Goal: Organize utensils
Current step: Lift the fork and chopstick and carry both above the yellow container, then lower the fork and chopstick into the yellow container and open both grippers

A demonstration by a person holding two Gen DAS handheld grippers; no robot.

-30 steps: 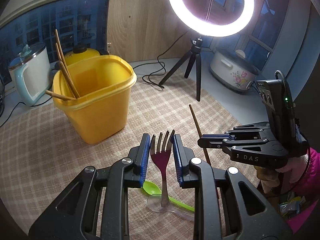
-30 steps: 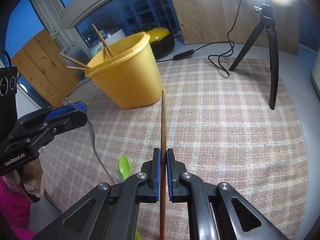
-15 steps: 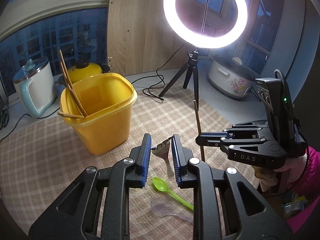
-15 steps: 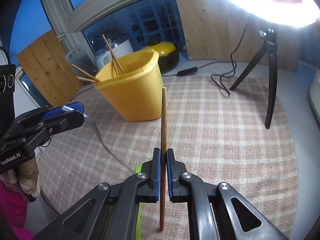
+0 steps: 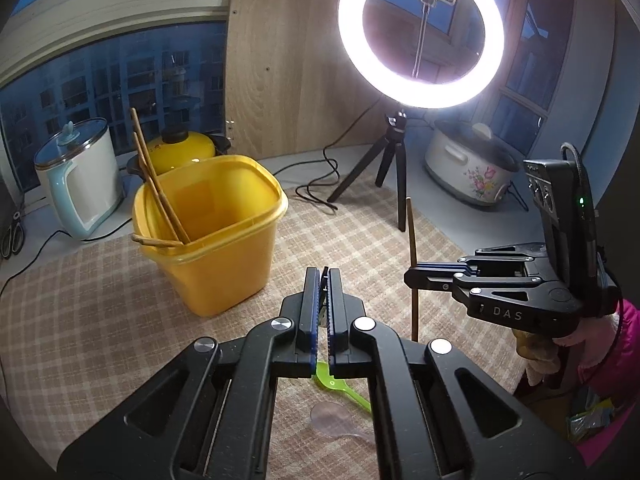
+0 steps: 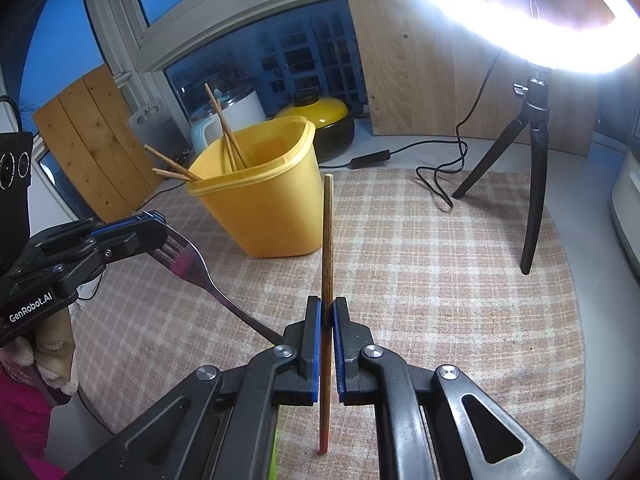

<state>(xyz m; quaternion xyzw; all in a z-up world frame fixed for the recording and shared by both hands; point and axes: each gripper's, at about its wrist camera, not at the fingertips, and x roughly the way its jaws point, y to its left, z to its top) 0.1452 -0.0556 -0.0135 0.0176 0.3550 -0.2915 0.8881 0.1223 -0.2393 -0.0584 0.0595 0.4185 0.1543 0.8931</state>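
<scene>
The fork (image 6: 192, 268) is clamped by its tines in the left tongs (image 6: 158, 230), its handle slanting down toward the right tongs' base; from the left wrist view only a sliver of it seems to show between the pressed-together blue pads (image 5: 316, 312). The right tongs (image 6: 328, 312) are clenched on a wooden chopstick (image 6: 327, 248), which stands nearly upright, its reddish tip hanging below the pads. Just beyond both tools sits the yellow bin (image 5: 224, 248) on the checked mat (image 5: 80, 320), with several more chopsticks (image 5: 156, 192) leaning against its far-left rim. On the mat beneath the left tongs lie a green plastic spoon (image 5: 340, 386) and a clear plastic spoon (image 5: 332, 420), close together. Behind the bin stand a pale blue kettle (image 5: 80, 184) and a yellow-lidded pot (image 5: 182, 150). A ring light (image 5: 420, 36) on a black tripod (image 5: 394, 176) glows at the back of the counter (image 5: 472, 232), beside a floral slow cooker (image 5: 468, 168)
</scene>
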